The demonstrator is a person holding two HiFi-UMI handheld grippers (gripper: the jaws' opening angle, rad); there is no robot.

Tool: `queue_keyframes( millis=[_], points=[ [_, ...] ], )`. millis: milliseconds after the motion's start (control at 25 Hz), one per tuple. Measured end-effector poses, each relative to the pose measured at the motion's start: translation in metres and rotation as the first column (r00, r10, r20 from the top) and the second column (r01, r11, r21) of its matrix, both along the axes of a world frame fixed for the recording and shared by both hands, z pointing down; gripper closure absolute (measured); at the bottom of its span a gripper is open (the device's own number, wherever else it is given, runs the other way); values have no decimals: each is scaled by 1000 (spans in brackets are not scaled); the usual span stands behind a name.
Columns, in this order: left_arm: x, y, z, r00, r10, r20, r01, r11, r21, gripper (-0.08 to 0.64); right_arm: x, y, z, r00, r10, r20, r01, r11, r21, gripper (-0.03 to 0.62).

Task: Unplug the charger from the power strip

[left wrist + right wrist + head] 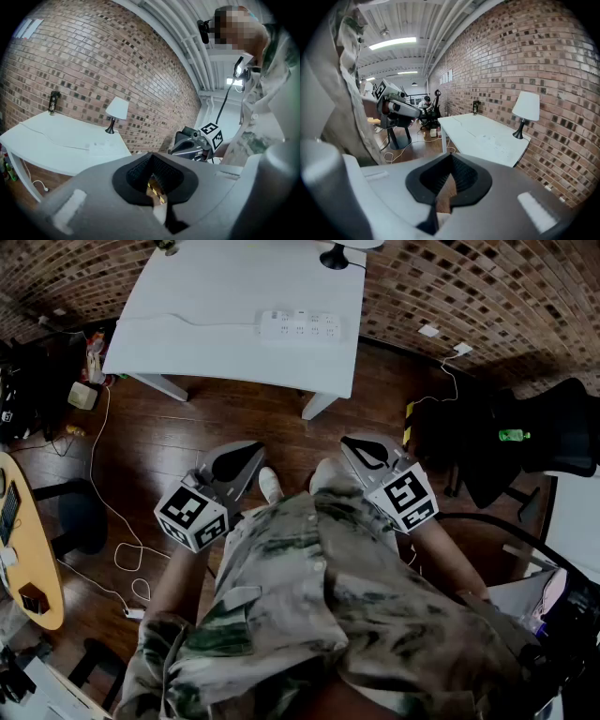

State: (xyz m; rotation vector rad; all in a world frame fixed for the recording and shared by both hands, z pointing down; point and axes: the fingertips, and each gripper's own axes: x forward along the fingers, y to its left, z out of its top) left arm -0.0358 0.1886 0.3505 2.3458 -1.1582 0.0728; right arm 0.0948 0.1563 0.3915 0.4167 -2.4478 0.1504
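Left tongs (240,459) and right tongs (368,450), grey with ribbed black pads (165,173), are closed, empty; at 12 o'clock a white oblong strip (300,326) lies on the smooth surface (206,324).

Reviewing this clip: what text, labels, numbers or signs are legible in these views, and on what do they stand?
No legible words or numbers in any view.
On the left cube and right cube: black-and-white square marker patterns only, no letters.
On the power strip: any print is too small to read.
On the sheets on the brick wall: too small to read.
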Motion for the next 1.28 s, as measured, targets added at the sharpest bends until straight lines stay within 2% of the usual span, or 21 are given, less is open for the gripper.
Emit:
queue_keyframes(
  millis=[120,280,520,640,760,840,880,1080,1160,1280],
  points=[
    [-6,-35,12,1000,-9,5,9,1000,15,558,-6,-36,15,1000,-2,-13,2,1000,-13,586],
    [-12,-84,22,1000,-26,12,26,1000,-8,557,-12,-96,35,1000,0,-23,-1,1000,-19,586],
    [-26,-154,14,997,-83,7,83,997,-7,557,-39,-177,63,995,-94,-29,93,995,-45,586],
    [-33,-190,21,994,-93,60,94,996,-9,555,-51,-207,85,985,-159,-70,154,986,-67,586],
    [-31,-222,39,991,-79,111,81,997,-15,555,-59,-233,110,976,-183,-119,174,981,-84,586],
    [-30,-238,48,989,-40,145,46,998,-35,555,-68,-246,124,977,-171,-128,159,983,-94,586],
    [-31,-246,52,986,-15,169,23,999,-42,517,-73,-254,129,978,-161,-133,149,984,-96,586],
    [-38,-290,76,958,124,258,-105,991,-88,488,-91,-296,161,970,-129,-208,113,990,-87,586],
    [-37,-307,89,933,197,300,-174,980,-101,465,-94,-306,171,964,-125,-235,106,990,-94,586],
    [-34,-328,108,876,305,373,-279,952,-123,448,-98,-313,181,965,-114,-238,89,990,-113,586]
  ],
)
